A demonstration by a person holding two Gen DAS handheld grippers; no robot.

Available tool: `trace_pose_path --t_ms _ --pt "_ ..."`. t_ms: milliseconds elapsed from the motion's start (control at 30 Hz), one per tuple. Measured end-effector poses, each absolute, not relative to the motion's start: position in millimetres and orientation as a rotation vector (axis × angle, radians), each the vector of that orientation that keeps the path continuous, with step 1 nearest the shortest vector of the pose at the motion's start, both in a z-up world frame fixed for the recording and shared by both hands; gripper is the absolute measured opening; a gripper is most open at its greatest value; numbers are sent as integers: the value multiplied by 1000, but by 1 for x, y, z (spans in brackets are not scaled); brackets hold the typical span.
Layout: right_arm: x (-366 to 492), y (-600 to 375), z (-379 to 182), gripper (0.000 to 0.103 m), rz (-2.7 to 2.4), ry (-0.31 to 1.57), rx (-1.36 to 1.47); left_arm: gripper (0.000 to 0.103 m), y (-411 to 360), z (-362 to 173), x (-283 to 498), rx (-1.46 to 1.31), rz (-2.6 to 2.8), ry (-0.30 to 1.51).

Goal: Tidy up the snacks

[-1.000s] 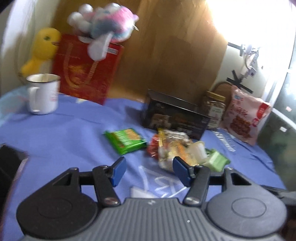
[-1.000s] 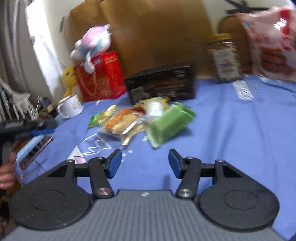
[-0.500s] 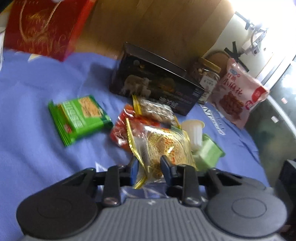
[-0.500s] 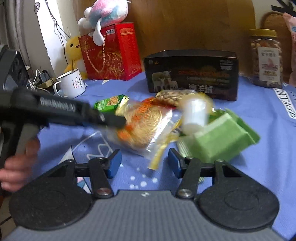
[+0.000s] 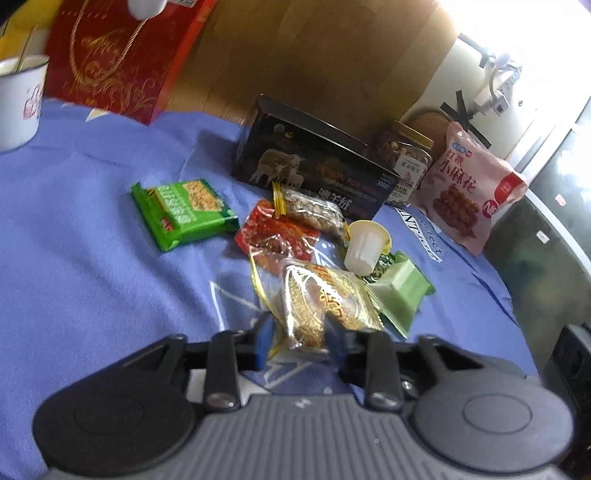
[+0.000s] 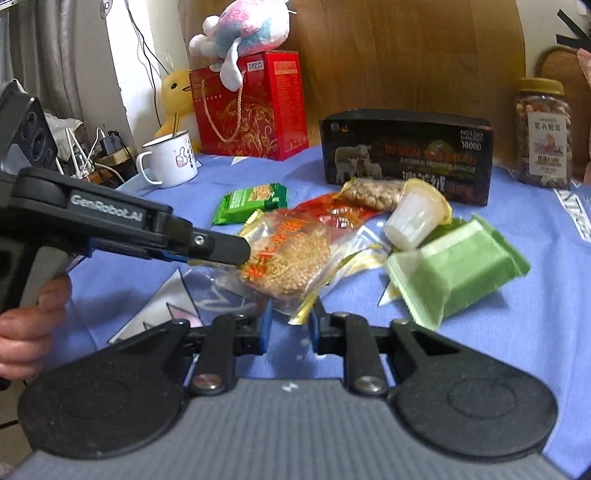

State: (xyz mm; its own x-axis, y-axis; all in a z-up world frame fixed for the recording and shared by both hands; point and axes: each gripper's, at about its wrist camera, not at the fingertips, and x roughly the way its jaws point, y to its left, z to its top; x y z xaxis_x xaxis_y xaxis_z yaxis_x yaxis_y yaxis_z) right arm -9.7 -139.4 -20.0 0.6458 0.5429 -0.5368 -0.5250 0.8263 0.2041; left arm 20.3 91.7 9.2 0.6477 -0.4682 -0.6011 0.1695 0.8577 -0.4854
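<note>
A clear snack bag with gold trim and grains inside (image 5: 321, 299) lies at the front of a snack pile on the blue cloth. My left gripper (image 5: 300, 339) is shut on its near end; from the right wrist view the left gripper (image 6: 221, 251) grips the same bag (image 6: 291, 254) from the left. My right gripper (image 6: 290, 323) is closed on the bag's lower gold edge. Around it lie a red packet (image 5: 273, 236), a peanut bag (image 5: 314, 210), a white jelly cup (image 5: 365, 247), a pale green pack (image 6: 458, 266) and a green wafer pack (image 5: 181, 214).
A black box (image 6: 406, 155) stands behind the pile. A nut jar (image 6: 543, 136) and pink snack bag (image 5: 469, 192) are at the right. A white mug (image 6: 170, 158), red gift bag (image 6: 255, 107) and plush toys (image 6: 243, 33) stand at the back left.
Both grippers moved in on the pile and closed: the left one onto the grain bag's end, then the right one onto its gold edge. The bag is drawn slightly forward.
</note>
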Motion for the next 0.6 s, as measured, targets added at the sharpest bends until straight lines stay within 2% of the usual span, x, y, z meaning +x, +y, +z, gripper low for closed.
trace_pose_path --t_ms 67,100,167,600 --pt "-12 -145 -21 32 609 631 46 58 99 10 21 -451 -395 771" --pt "-14 -147 -20 40 598 627 42 62 101 11 22 -458 -393 754" --pt "-18 -153 -19 53 552 610 37 62 100 12 29 -449 -378 747" --pt "-21 -161 -24 54 540 594 70 62 78 -2 29 -409 -381 778"
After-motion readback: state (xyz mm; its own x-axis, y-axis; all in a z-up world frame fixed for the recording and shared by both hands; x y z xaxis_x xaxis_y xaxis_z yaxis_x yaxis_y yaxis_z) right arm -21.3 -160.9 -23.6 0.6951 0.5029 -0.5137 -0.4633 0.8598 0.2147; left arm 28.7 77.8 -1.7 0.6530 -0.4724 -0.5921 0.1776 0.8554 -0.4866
